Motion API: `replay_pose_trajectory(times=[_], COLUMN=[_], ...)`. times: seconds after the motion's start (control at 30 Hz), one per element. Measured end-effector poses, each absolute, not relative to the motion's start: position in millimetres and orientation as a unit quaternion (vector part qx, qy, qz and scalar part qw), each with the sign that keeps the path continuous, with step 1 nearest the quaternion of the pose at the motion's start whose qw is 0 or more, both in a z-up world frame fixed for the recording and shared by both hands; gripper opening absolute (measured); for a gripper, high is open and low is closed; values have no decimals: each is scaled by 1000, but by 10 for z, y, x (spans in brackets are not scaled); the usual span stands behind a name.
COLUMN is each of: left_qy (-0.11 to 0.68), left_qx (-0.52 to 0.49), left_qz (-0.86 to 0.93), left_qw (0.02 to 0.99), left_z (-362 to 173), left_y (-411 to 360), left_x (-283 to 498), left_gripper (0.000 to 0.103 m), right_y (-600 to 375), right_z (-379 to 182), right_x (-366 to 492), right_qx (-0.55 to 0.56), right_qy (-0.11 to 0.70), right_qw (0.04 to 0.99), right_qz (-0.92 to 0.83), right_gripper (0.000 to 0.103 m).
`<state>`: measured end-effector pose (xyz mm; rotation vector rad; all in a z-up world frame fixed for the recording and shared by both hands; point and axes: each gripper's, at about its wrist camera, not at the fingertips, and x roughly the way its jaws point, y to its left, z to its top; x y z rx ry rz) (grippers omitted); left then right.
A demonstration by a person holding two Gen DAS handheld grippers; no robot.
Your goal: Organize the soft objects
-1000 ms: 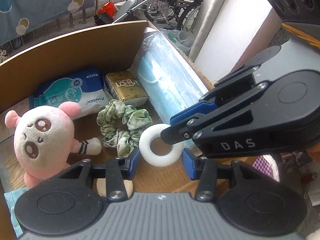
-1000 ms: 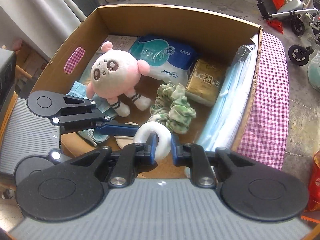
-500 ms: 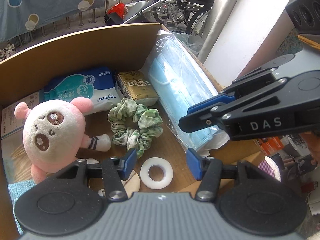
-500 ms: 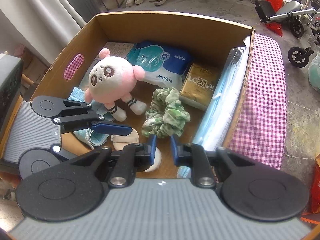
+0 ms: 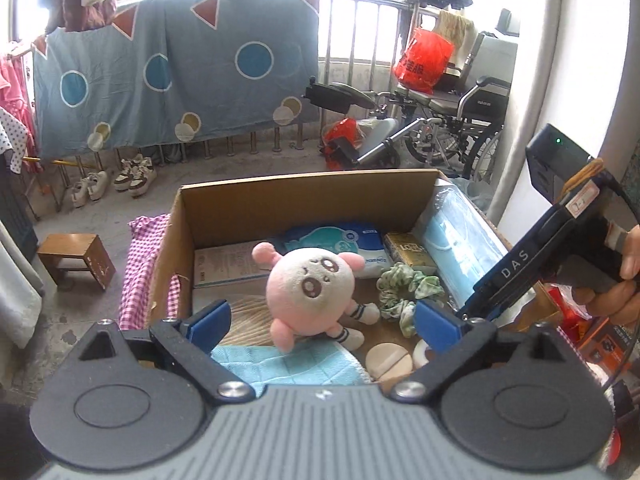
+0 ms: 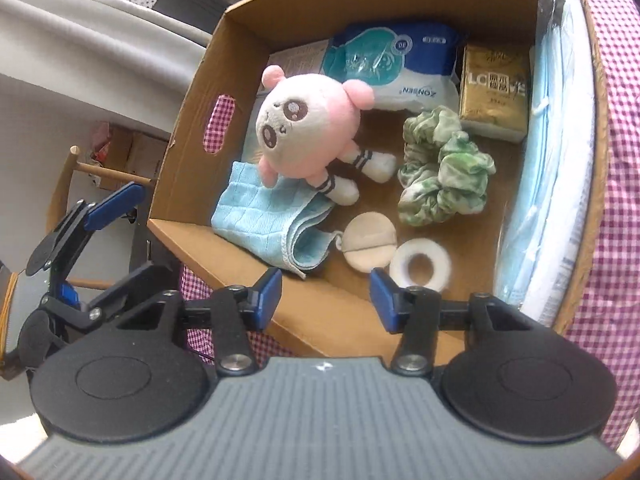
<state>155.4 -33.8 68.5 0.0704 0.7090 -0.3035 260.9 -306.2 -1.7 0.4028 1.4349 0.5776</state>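
Note:
An open cardboard box (image 6: pixel 380 0) holds a pink plush (image 6: pixel 308 128), a green scrunchie (image 6: pixel 444 176), a white ring (image 6: pixel 442 266), a beige puff (image 6: pixel 368 240) and a folded light-blue cloth (image 6: pixel 260 216). My right gripper (image 6: pixel 325 296) hovers over the box's near wall. Its jaws are opening with nothing between them, and the ring lies just beyond the right fingertip. My left gripper (image 5: pixel 322 320) is held back above the box (image 5: pixel 300 208), jaws opening wide and empty, with the plush (image 5: pixel 312 288) seen beyond them.
A blue wipes pack (image 6: pixel 392 64), a gold tissue pack (image 6: pixel 494 88) and a bagged stack of face masks (image 6: pixel 556 140) line the far and right sides. The box rests on pink checked fabric (image 6: pixel 616 160). A wooden stool (image 5: pixel 76 260) and wheelchairs (image 5: pixel 460 120) stand on the floor beyond.
The white ring, at my right fingertips a second ago, now lies on the box floor. The right jaws have spread. My left gripper has pulled back and up, opening wide.

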Motion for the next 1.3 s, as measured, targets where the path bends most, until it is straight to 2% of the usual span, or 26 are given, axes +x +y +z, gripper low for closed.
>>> replay_pose_trajectory(times=[0.17, 0.3, 0.57, 0.77, 0.97, 1.2, 1.3], left_qy=[344, 344, 328, 308, 341, 427, 434], left_qx=[-4, -31, -38, -73, -87, -124, -146], left_qz=[-116, -103, -82, -65, -35, -88, -123], left_qw=[932, 933, 940, 946, 935, 891, 880], left_z=[630, 552, 523, 556, 421, -13, -69], left_y=[89, 309, 529, 752, 914, 927, 867], left_x=[1392, 1328, 1222, 1181, 1573, 2010, 1964], left_gripper=[100, 100, 100, 100, 98, 76, 76], right_y=[-2893, -2815, -2782, -2554, -2244, -2889, -3354], right_z=[-440, -622, -503, 161, 722, 1000, 855], right_x=[2718, 2795, 2857, 2602, 2179, 1475, 1312], right_qx=[180, 162, 139, 104, 91, 77, 117], right_qy=[696, 710, 693, 612, 518, 374, 356], right_qw=[662, 661, 691, 756, 800, 916, 927], right_qz=[212, 181, 151, 208, 289, 123, 28], right_gripper=[54, 63, 64, 68, 74, 83, 84])
